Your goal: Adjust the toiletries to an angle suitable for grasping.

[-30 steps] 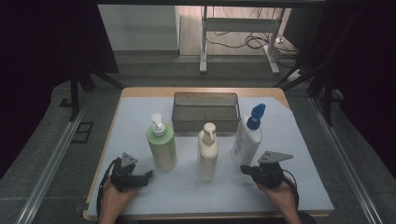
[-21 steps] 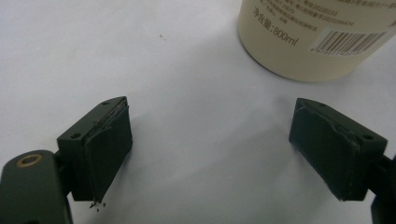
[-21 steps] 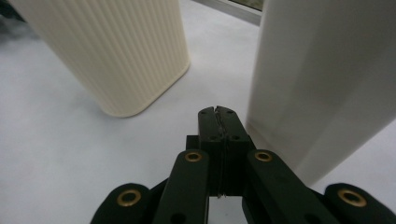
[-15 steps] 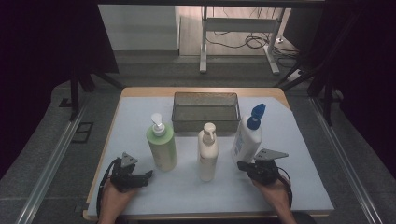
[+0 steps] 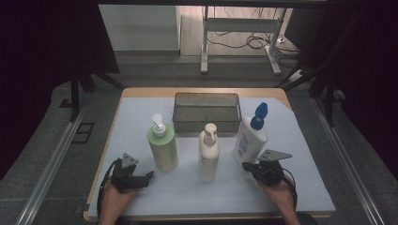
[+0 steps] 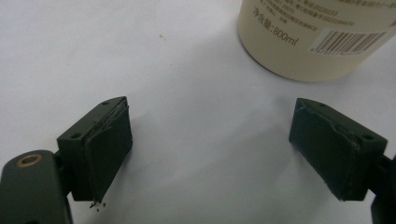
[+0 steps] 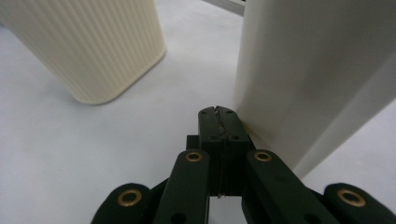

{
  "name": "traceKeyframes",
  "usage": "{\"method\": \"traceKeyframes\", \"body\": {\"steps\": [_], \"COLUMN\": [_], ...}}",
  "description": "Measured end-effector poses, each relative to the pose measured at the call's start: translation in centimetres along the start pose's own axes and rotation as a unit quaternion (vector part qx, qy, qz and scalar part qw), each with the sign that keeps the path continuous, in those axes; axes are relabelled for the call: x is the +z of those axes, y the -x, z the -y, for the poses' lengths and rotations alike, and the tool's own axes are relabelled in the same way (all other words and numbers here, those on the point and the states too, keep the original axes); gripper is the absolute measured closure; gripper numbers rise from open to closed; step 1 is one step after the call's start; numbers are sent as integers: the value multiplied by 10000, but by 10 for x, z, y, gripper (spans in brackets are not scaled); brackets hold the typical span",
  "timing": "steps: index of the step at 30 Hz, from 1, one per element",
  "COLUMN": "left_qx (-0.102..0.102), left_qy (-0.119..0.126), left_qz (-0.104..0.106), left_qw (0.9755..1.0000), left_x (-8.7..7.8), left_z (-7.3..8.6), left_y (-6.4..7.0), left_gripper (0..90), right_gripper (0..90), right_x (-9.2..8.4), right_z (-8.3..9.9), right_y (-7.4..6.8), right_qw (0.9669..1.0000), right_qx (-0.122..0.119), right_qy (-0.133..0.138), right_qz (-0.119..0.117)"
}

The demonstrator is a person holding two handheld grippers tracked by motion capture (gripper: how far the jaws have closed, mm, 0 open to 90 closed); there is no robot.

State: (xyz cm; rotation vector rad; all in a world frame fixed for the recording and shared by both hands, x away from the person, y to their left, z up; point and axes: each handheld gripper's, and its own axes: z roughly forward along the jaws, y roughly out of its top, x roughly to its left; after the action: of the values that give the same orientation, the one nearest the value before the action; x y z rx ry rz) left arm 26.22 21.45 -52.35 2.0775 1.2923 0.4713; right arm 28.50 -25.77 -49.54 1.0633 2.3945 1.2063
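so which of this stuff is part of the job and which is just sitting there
In the job: white bottle, touched by the shut right tool; cream bottle, ahead of the open left tool.

Lying about: green bottle, mesh basket.

White bottle (image 7: 317, 70) top cropped (right gripper view)

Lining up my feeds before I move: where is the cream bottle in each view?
High view: the cream bottle stands mid-table, in front of the basket.
Left gripper view: the bottle is at top right, barcode towards the camera.
Right gripper view: the bottle is at top left, ribbed side showing.
Shared landmark: the white mat it stands on.
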Motion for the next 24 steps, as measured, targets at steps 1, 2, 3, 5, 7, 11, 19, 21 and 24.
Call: {"method": "traceKeyframes", "body": {"steps": [1,2,3,5,7,11,19,21,24], "left_qx": [0,0,0,0,-1,0,0,0,-1], "left_qy": [0,1,0,0,0,0,0,1,0], "left_qz": [0,1,1,1,1,1,0,1,1], "left_qw": [10000,10000,10000,10000,10000,10000,10000,10000,10000], "left_x": [0,0,0,0,0,0,0,0,0], "left_z": [0,0,0,0,0,0,0,0,0], "left_y": [0,0,0,0,0,0,0,0,0], "left_gripper": [133,133,133,133,133,133,132,133,133], "right_gripper": [895,895,895,895,894,893,851,828,797], "right_x": [0,-2,-4,-5,-7,-10,-12,-15,-22], "right_z": [0,2,2,3,4,5,7,5,3], "right_y": [0,4,6,7,12,16,19,17,16], "right_qw": [10000,10000,10000,10000,9999,9999,9998,9998,9996], "right_qx": [0,42,54,81,117,132,170,159,207], "right_qy": [0,2,5,2,-4,-14,-4,27,53], "right_qz": [0,15,12,12,15,11,-46,-101,-181]}}
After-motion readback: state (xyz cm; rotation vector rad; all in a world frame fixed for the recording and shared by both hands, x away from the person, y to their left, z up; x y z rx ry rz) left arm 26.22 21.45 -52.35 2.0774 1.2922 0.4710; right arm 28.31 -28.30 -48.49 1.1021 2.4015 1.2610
